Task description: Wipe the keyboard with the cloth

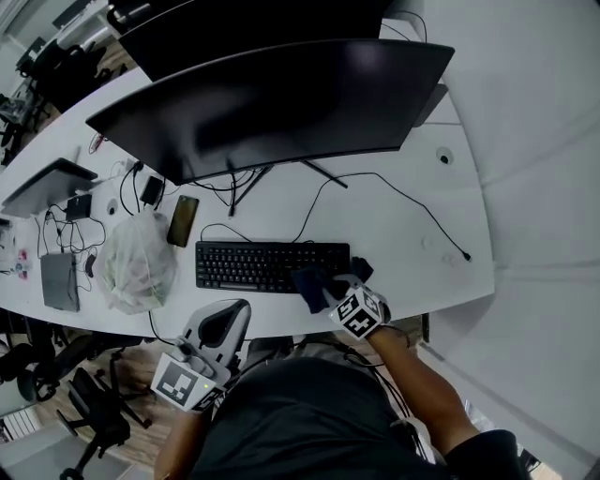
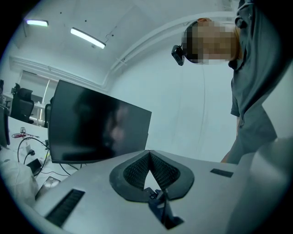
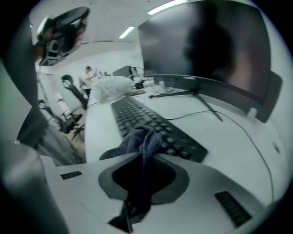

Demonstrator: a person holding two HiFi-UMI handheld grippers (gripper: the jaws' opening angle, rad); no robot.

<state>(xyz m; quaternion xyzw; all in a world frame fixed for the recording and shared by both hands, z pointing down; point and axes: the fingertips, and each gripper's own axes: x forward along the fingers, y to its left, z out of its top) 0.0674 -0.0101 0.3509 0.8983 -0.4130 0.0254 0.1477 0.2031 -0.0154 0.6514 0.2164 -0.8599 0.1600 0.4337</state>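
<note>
Surface: a long white desk (image 1: 403,248) with a curved front edge, set against a pale wall. A wide curved black monitor (image 1: 281,103) stands at the middle of it on thin black legs. A second dark screen (image 1: 234,19) stands behind.

A flat black keyboard (image 1: 272,266) lies in front of the monitor, parallel to the desk's front edge. A thin black cable (image 1: 412,202) runs from the monitor across the bare right part of the desk.

Left of the keyboard sits a crumpled translucent plastic bag (image 1: 139,261). A dark phone (image 1: 183,220) lies flat just beyond the bag. Further left are smaller devices and tangled leads, too small to identify. Black office chairs (image 1: 94,422) stand on the floor below the desk's left end. Strip lights (image 2: 87,38) run along the white ceiling.

Right gripper (image 1: 336,291): jaws clamped on a bunched dark blue cloth (image 1: 309,281). The cloth sticks out past the tips. It rests at the keyboard's right end, on the near rows of keys.

Left gripper (image 1: 225,323): held off the desk, below its front edge and close to the person's torso. Its own view points up at the monitor and the wall. The ribbed pads (image 2: 135,171) meet at the tips with nothing between them.
</note>
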